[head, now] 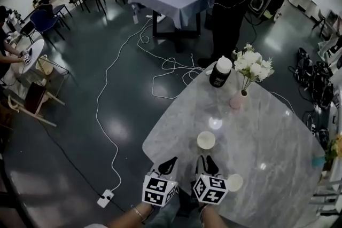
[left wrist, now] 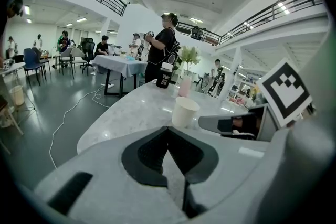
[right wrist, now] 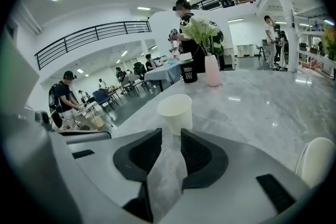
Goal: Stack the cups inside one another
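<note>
Head view: cup (head: 206, 140) stands apart from second cup (head: 234, 182), unstacked. Left gripper (head: 171, 162) is pressed together and empty. The right gripper (head: 207, 162), slightly spread, likely must widen to grasp.

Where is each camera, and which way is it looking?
Head view: on the person's head, looking steeply down at the marble table; shows left hand, right hand, left gripper, right gripper.
Left gripper view: on the left gripper, looking along its closed jaws at the cup; the right gripper shows at right.
Right gripper view: on the right gripper, looking along its parted jaws at that cup; second cup at right.
Shared: all three show the cup, pink vase and black bottle.
</note>
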### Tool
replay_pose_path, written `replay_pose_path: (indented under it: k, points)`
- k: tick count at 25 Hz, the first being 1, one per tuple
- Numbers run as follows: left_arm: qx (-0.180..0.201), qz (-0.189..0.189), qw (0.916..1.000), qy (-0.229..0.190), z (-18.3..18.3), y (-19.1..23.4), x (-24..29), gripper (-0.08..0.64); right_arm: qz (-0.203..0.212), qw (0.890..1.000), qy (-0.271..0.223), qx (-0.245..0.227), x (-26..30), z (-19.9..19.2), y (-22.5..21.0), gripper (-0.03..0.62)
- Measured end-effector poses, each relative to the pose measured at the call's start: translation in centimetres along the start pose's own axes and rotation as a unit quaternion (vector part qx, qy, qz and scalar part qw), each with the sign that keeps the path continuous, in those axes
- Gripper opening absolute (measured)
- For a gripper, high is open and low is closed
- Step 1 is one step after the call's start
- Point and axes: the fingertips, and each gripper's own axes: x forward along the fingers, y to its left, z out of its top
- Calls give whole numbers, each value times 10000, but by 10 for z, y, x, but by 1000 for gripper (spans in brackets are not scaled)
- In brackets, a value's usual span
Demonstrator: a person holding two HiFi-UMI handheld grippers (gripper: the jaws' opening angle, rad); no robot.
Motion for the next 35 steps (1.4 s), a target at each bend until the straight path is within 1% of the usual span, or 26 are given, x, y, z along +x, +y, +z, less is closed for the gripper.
replay_pose_path:
  k: [7, 14, 23, 28, 35]
  points:
    - [-66, 43, 10000, 19, -2, 10, 9, -3, -104, 9999, 34, -79, 17, -3, -5, 136]
    - [-168, 106, 9998, 62, -3, 22, 13, -3, -213, 9992, 97, -309, 35, 2, -4, 194]
    - [-299, 189, 9993, 112, -3, 35, 19, -3, -342, 9981, 185, -480, 54, 7, -8, 231]
    - [-354, 250, 9990, 123, -5, 43, 20, -3, -424, 9970, 212, -611, 62, 8, -7, 238]
    - [-384, 289, 9987, 164, -6, 47, 27, -3, -566, 9961, 170, -661, 70, 13, -12, 238]
